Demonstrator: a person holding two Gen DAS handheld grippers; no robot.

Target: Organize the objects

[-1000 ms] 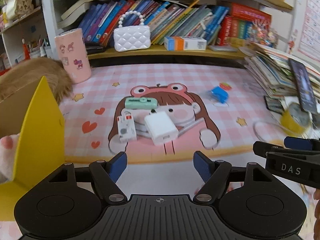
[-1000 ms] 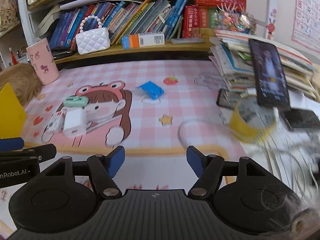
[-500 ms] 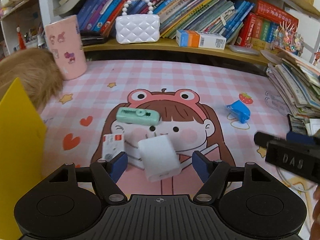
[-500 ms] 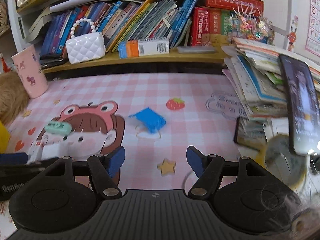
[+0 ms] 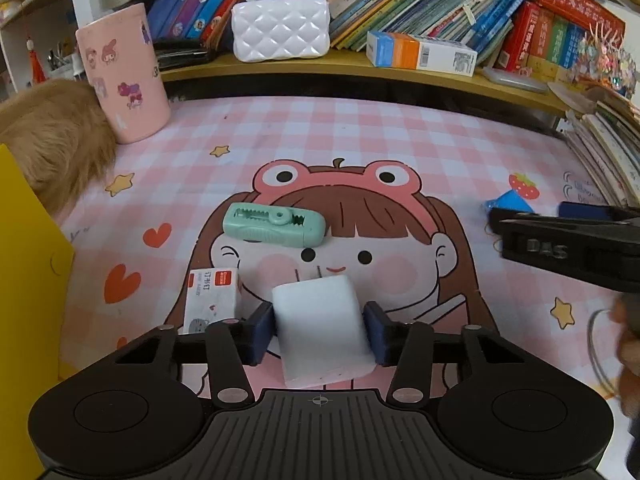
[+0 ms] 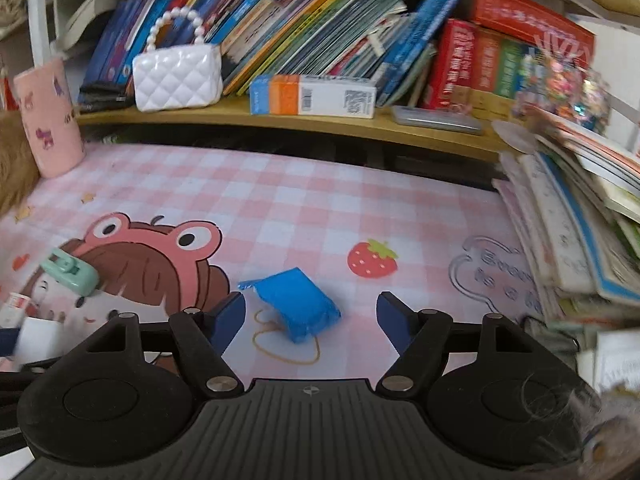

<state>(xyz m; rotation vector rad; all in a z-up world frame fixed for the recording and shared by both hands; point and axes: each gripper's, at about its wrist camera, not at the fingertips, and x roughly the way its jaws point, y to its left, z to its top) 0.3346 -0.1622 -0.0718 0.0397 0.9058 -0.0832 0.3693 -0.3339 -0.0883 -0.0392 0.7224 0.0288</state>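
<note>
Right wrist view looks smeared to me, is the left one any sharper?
Right wrist view: motion blur smears the stacked books at the right edge, while the blue packet stays fairly crisp. Left wrist view: sharp on the white charger; only fisheye bending along the shelf.

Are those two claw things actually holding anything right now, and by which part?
The left gripper straddles the white charger block, pads at its two side faces; contact cannot be told. The right gripper is open around the blue packet, holding nothing.
</note>
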